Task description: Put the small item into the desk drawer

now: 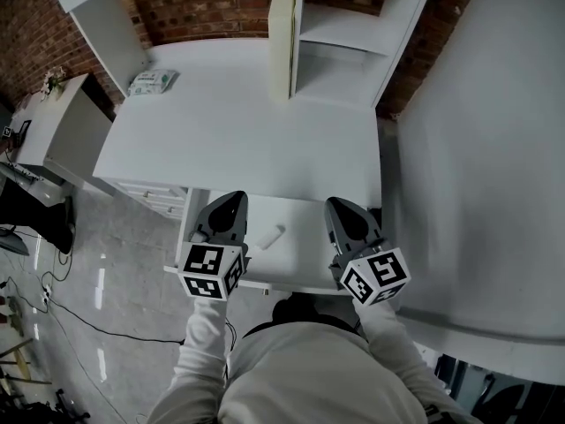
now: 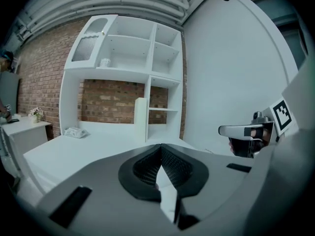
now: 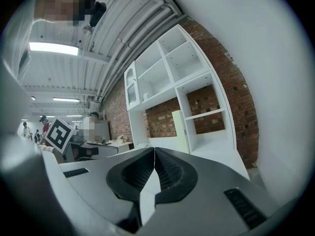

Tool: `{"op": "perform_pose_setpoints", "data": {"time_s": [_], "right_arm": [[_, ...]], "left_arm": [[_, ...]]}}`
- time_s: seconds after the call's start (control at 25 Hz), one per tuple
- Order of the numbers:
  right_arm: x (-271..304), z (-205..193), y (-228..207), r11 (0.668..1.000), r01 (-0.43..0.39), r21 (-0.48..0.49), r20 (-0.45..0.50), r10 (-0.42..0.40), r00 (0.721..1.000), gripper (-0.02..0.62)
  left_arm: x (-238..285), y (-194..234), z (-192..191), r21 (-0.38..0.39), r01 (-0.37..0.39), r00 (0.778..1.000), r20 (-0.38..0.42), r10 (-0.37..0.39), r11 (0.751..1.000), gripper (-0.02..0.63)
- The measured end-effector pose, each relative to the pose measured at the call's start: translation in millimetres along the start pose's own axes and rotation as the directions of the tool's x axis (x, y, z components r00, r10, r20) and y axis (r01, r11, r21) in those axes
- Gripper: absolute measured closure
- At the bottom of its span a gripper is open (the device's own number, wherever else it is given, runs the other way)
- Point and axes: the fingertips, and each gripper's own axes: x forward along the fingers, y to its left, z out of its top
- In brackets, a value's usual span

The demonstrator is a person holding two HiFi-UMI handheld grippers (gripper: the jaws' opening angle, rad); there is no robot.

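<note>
The small item (image 1: 270, 237), a short white piece, lies loose on the floor of the open desk drawer (image 1: 305, 250), between the two grippers and touching neither. The drawer stands pulled out from under the front edge of the white desk (image 1: 238, 140).

The left gripper (image 2: 161, 154) has its jaws pressed together with nothing between them. In the head view it hangs over the drawer's left end, just beside the item. The right gripper (image 3: 154, 155) is likewise closed and empty, and hangs over the drawer's right end. Each carries a cube (image 1: 212, 270) with black-and-white square markers.

On the desk top, well apart from the drawer, a flat packet (image 1: 152, 81) rests at the far left corner; its print is too small to read. A tall cream panel (image 1: 282, 42) stands upright near the back, against the edge of a white shelf unit (image 1: 340, 38). A red brick wall (image 1: 212, 3) runs behind it. To the left stands a lower white side table (image 1: 62, 126) with a small bunch of flowers (image 1: 53, 79), and black cables (image 1: 79, 312) trail over the grey floor.
</note>
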Motion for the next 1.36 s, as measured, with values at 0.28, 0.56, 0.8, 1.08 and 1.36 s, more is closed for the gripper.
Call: {"op": "perform_pose_setpoints", "data": {"time_s": [0.28, 0.56, 0.8, 1.08, 1.36], "right_arm": [[-3, 3, 0, 1.0, -0.004, -0.014, 0.002, 0.004, 1.0, 0.569], [-6, 3, 1, 0.999, -0.01, -0.044, -0.001, 0.01, 1.0, 0.569], [-9, 3, -1, 0.999, -0.006, -0.041, 0.005, 0.006, 1.0, 0.569], [-10, 4, -3, 0.999, -0.009, -0.042, 0.005, 0.009, 1.0, 0.569], [-10, 8, -4, 0.999, -0.012, -0.041, 0.014, 0.012, 1.0, 0.569]], "left_arm": [[-11, 1, 3, -0.009, -0.031, 0.999, 0.028, 0.031, 0.999, 0.589], [-15, -2, -3, -0.019, -0.043, 0.999, 0.018, 0.043, 0.999, 0.589], [-17, -4, -6, -0.016, -0.059, 0.998, 0.019, 0.059, 0.998, 0.589], [-19, -5, -8, -0.023, -0.069, 0.997, 0.018, 0.069, 0.997, 0.589], [-19, -5, -3, -0.022, -0.076, 0.997, 0.025, 0.076, 0.997, 0.589]]}}
